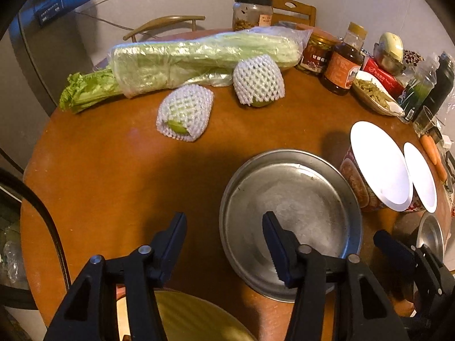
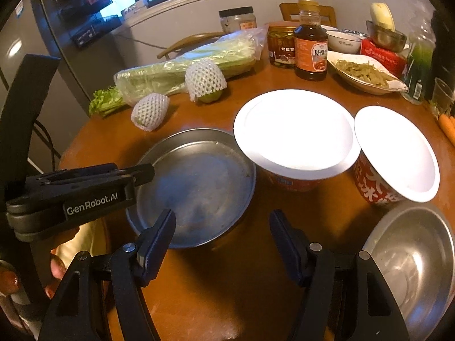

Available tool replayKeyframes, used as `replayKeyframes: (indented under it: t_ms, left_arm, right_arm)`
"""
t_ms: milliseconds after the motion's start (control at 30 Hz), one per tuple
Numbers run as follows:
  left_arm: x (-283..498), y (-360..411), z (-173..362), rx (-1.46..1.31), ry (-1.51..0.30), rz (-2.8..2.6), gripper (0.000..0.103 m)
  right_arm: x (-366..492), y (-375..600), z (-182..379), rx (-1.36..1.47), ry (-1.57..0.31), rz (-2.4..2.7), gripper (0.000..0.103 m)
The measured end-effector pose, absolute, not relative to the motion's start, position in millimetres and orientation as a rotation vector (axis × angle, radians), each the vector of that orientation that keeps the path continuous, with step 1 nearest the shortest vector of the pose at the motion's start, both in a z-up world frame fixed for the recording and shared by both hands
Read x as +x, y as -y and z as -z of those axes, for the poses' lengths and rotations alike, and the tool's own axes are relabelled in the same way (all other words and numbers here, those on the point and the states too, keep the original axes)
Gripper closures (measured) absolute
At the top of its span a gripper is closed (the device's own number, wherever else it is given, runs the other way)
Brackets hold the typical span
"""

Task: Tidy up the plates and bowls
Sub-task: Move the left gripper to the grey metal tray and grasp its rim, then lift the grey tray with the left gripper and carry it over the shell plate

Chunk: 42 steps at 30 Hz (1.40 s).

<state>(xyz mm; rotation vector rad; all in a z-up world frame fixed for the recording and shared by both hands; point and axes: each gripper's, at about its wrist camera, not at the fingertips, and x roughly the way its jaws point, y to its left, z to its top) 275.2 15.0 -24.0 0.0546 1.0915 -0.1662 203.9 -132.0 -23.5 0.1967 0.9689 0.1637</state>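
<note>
- Metal plate [image 1: 290, 221]: round, shallow, dull grey steel with a raised rim and a scuffed flat centre. It lies flat on the brown round table [image 1: 119, 176], near the front edge, just left of the two paper bowls.
- Large paper bowl [image 2: 295, 130]: white inside, red printed wall, standing beside the plate.
- Small paper bowl [image 2: 398, 153]: same pattern, tilted, to the right.
- Steel bowl [image 2: 412, 261]: shiny, at the front right of the table.
- Left gripper [image 1: 224, 244]: jaws apart with nothing between them; one finger is over the plate's near-left rim, the other over bare table.
- Right gripper [image 2: 221, 244]: jaws wide, empty, over the table between plate and steel bowl.
</note>
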Motion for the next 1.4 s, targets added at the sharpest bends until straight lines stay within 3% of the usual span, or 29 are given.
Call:
replayKeyframes:
  t_ms: [300, 400, 500, 1400]
  left_arm:
    - [276.2, -9.0, 38.6, 0.078, -1.141, 0.185, 0.063]
    - [275.8, -8.7, 39.7, 0.093, -1.14, 0.178, 0.066]
    - [275.3, -8.3, 39.1, 0.099, -1.137, 0.174, 0.076]
    - [217.5, -45.6, -36.9, 0.04, -0.933, 0.138, 0.076]
  right_arm:
    - [212.9, 130.0, 27.2, 0.174, -0.961, -0.176, 0.052]
    - [212.8, 126.7, 28.6, 0.167, -0.961, -0.19, 0.054]
    - [212.9, 124.6, 29.3, 0.161, -0.954, -0.201, 0.059]
    - [174.0, 105.7, -33.1, 0.15, -0.781, -0.285, 0.06]
